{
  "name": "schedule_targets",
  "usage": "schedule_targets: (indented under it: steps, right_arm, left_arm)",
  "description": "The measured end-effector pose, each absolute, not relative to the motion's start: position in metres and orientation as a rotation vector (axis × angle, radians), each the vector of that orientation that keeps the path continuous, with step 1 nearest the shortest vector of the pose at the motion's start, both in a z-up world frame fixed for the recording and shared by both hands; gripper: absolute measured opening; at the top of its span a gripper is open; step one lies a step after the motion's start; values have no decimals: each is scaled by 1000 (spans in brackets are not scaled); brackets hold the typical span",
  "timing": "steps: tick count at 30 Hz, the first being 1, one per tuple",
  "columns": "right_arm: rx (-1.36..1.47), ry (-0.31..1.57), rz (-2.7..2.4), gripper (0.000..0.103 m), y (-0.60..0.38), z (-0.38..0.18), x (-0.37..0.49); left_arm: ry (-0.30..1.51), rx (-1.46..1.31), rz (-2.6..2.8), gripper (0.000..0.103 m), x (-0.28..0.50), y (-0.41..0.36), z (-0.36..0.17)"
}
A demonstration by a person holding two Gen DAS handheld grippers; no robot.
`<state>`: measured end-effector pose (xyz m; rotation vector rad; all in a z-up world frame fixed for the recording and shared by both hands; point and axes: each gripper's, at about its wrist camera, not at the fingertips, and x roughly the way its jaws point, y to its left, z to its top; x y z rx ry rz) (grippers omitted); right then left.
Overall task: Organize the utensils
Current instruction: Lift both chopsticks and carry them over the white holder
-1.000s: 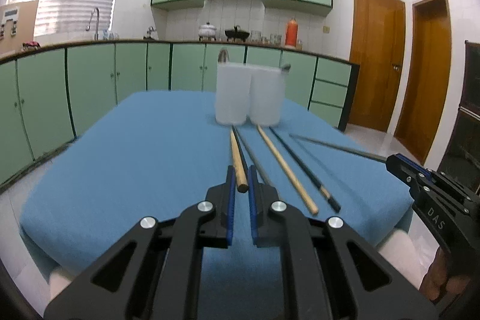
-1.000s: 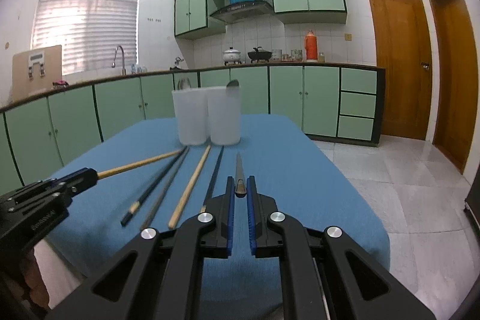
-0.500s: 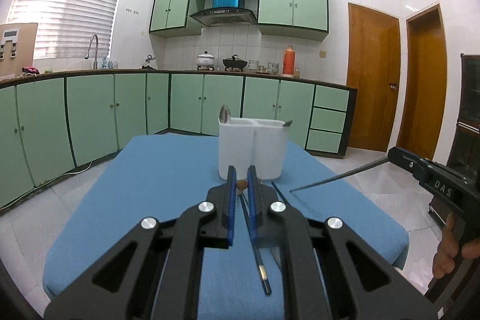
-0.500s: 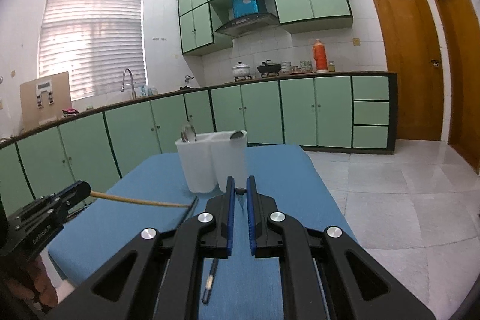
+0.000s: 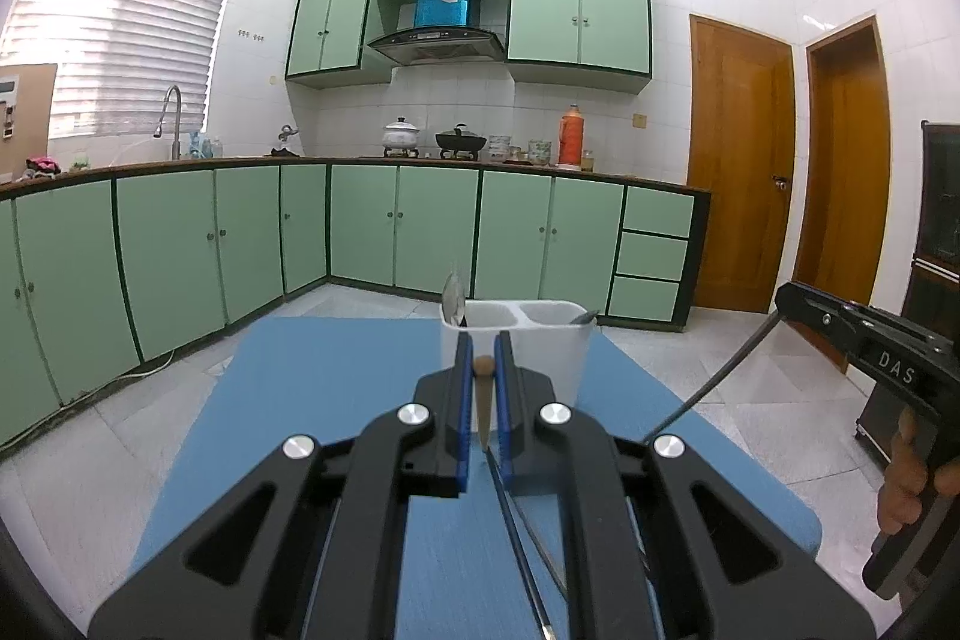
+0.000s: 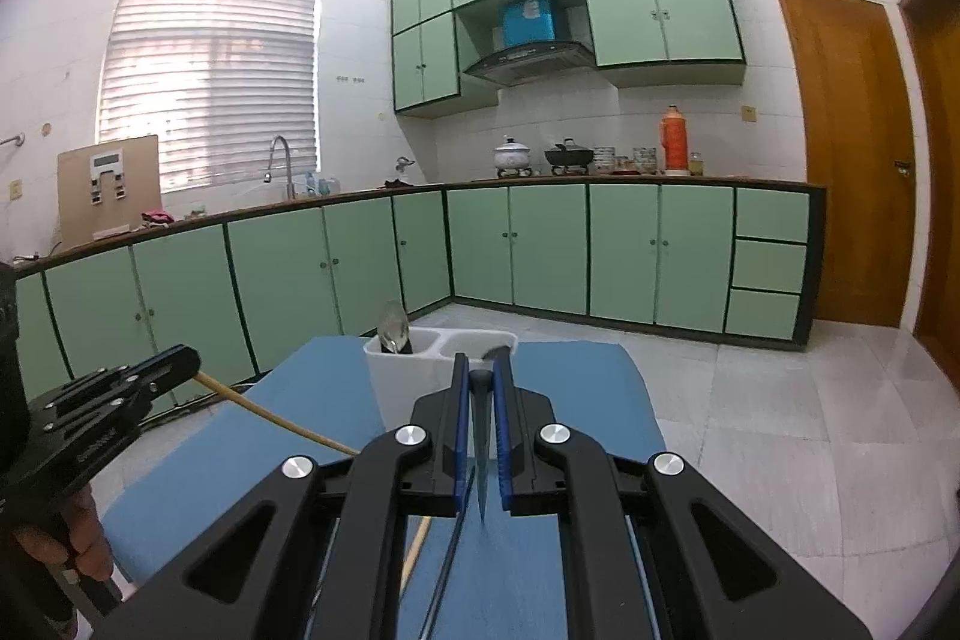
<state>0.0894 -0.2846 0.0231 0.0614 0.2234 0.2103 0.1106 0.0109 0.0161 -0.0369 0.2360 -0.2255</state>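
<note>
Left tool (image 5: 482, 361) is clenching a wooden chopstick (image 5: 483, 394) and right tool (image 6: 480, 379) is gripping a dark chopstick (image 6: 480, 430), both hanging above the blue table (image 5: 336, 400) just short of the white two-compartment holder (image 5: 564, 340) holding spoons (image 5: 454, 301).

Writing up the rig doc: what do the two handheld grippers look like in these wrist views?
Both match: matte black angular linkage arms with triangular cut-outs, silver round pivot bolts, two narrow fingers with blue pads. The left gripper and right gripper are pistol-grip units; white "DAS" lettering marks the right one's body. No cables or sleeves visible.
</note>
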Motion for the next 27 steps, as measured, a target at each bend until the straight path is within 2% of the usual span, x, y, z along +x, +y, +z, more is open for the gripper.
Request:
schedule_targets:
  steps: [8,19,27]
  right_arm:
    - [52,191,259,8,-280,56,101]
    - [61,140,305,8,-278,127,133]
    - [70,88,295,8,-275,175,173]
  left_arm:
    - [232,-21,-236,6,116,18,46]
    - [165,3,-237,6,136,25,120]
    - [170,19,-286,6,182,1,148]
